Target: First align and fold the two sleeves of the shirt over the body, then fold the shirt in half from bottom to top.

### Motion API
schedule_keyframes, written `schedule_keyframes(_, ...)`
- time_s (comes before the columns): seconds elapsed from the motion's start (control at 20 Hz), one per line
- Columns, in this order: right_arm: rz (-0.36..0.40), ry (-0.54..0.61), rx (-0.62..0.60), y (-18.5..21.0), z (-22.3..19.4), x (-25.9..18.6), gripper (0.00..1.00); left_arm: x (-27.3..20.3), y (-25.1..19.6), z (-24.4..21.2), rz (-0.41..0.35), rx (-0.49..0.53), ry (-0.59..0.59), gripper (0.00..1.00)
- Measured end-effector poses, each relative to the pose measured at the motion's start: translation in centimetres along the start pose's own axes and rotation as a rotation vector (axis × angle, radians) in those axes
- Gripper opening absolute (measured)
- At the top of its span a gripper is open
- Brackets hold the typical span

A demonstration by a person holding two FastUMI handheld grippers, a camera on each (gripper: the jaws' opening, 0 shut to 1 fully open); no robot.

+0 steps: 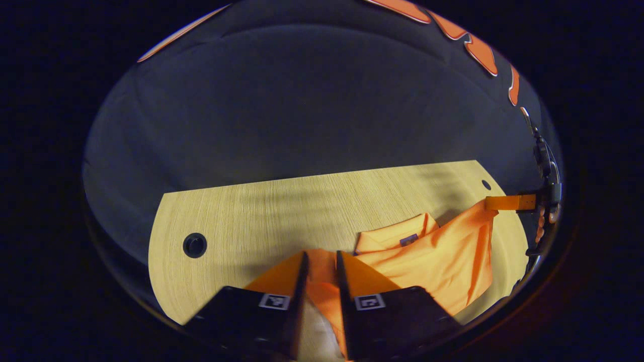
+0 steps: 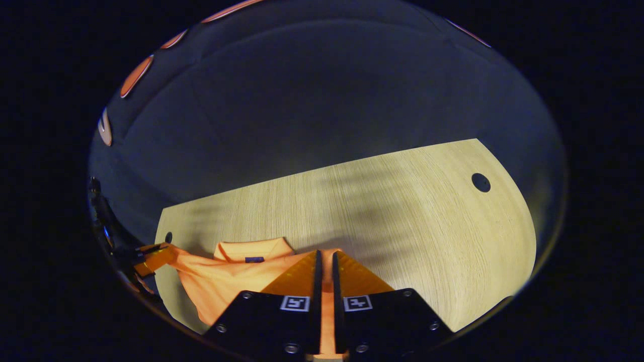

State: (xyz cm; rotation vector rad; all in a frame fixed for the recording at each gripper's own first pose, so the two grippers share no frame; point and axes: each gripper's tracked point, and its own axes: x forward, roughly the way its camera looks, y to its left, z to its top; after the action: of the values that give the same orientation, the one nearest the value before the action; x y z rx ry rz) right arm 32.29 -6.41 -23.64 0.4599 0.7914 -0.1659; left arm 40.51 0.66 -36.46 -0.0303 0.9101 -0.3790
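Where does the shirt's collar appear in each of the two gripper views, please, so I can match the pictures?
Left gripper view: the collar lies right of centre, low, just beyond the left gripper.
Right gripper view: the collar lies left of centre, low, just left of the right gripper.
Shared landmark: the small dark tag inside the collar.

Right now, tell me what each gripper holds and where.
Both grip the orange shirt: left gripper and right gripper each pinch a sleeve, lifted off the table.
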Motion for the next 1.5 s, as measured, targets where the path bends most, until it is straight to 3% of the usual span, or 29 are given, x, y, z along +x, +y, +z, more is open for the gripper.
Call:
schedule_keyframes(0.05,-0.002,-0.019,0.014,0.2,0.7,-0.1,0.32,-0.2,0.0,0.3,0.009,-0.004,-0.006,0.59)
schedule_keyframes(0.1,-0.001,-0.038,0.018,0.0,1.1,-0.6,0.38,-0.6,0.0,0.6,0.010,-0.007,-0.019,0.81)
schedule_keyframes(0.15,-0.007,-0.052,0.011,-0.1,1.4,-1.4,0.54,-1.3,0.2,1.0,0.016,-0.011,-0.040,0.92)
schedule_keyframes(0.25,-0.010,-0.087,-0.039,0.1,1.9,-3.1,0.81,-3.1,0.2,2.1,0.026,-0.018,-0.084,0.94)
schedule_keyframes(0.35,-0.010,-0.141,-0.098,1.0,2.2,-5.0,0.92,-5.3,-0.4,3.2,0.038,-0.017,-0.123,0.98)
schedule_keyframes(0.5,0.010,-0.224,-0.160,2.9,2.5,-8.9,0.98,-9.4,-0.9,4.4,0.040,-0.029,-0.199,0.99)
schedule_keyframes(1.0,0.033,-0.540,-0.311,6.0,2.0,-24.1,0.98,-23.6,-5.6,4.5,0.068,0.005,-0.472,0.98)
schedule_keyframes(1.5,0.074,-0.719,-0.384,7.0,-4.1,-35.0,0.98,-33.6,-10.7,-0.3,0.082,-0.021,-0.626,0.98)
